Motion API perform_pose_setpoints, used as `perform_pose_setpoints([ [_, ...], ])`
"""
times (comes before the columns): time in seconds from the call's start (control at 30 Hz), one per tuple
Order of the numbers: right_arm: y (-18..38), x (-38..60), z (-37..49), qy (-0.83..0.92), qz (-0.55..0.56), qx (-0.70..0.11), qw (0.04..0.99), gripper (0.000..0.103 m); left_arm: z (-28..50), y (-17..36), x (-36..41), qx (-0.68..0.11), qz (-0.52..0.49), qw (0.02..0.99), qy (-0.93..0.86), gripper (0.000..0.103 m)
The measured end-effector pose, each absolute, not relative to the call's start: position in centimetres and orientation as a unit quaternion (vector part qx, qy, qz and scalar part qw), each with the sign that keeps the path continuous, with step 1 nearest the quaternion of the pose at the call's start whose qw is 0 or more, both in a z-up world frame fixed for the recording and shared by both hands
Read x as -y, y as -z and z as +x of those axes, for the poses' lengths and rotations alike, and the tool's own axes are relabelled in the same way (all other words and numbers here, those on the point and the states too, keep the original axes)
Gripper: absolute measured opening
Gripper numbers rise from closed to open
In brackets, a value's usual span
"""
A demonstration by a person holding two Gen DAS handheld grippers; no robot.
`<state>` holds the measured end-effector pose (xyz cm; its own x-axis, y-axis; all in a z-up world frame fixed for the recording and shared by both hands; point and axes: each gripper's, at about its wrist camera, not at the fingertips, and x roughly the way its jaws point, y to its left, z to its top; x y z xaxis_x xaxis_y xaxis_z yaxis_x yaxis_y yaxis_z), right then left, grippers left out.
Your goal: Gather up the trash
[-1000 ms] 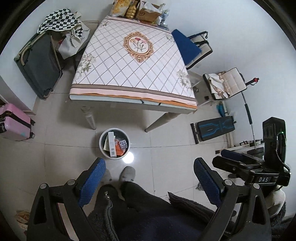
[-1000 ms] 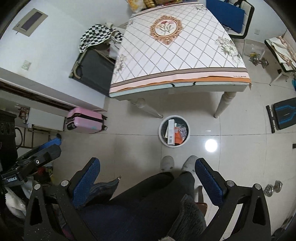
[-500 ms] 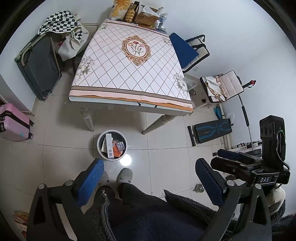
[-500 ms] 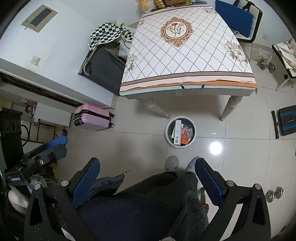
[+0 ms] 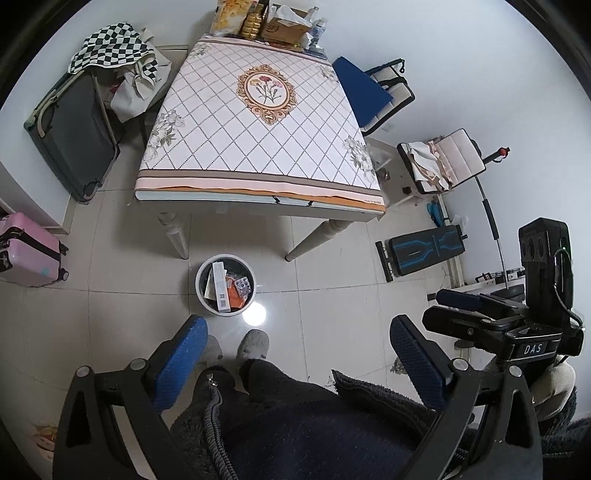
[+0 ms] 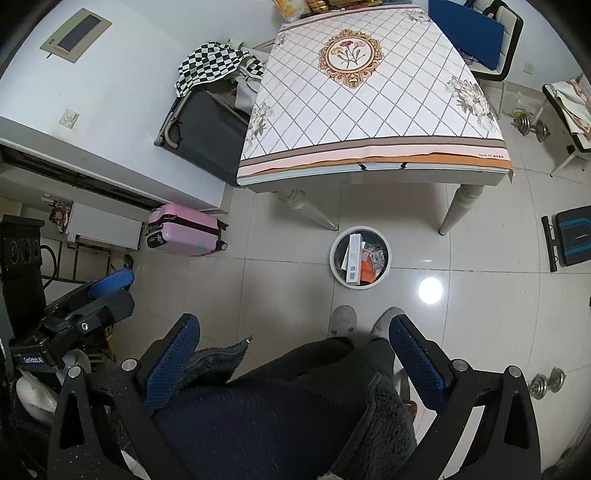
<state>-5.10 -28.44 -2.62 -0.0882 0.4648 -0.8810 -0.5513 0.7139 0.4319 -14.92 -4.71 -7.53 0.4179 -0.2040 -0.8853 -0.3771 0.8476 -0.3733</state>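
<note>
A round white trash bin [image 5: 201, 291] [image 6: 338, 273] stands on the tiled floor in front of the table, holding a white carton [image 5: 221, 288] [image 6: 354, 260], orange packaging and a blister pack. My left gripper [image 5: 295, 345] is held high above the floor, open, with nothing between its blue pads. My right gripper [image 6: 293, 341] is equally high and open, also empty. Each gripper shows at the edge of the other's view: the right gripper [image 5: 480, 314] on the right, the left gripper [image 6: 88, 299] on the left. The person's legs and grey slippers [image 5: 254, 343] are below, just short of the bin.
A table [image 5: 258, 147] with a patterned cloth carries snack bags and a box [image 5: 280, 26] at its far end. Dark suitcase [image 5: 74, 133] and pink suitcase [image 5: 26, 251] at left. Blue chair [image 5: 365, 92], weight bench [image 5: 424, 247] and dumbbells [image 6: 546, 382] at right.
Both grippers have risen and pulled back, so the table and bin look smaller and more of the room shows. Both stay open and empty.
</note>
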Motion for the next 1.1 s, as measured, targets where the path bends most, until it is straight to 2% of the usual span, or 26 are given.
perform_pose_setpoints([
  [1.1, 1.79, 28.02, -5.49, -0.379, -0.045, -0.637, 0.670, 0.103, -14.80, 7.27, 4.87, -0.527, -0.282, 0.799, -0.065, 0.101],
])
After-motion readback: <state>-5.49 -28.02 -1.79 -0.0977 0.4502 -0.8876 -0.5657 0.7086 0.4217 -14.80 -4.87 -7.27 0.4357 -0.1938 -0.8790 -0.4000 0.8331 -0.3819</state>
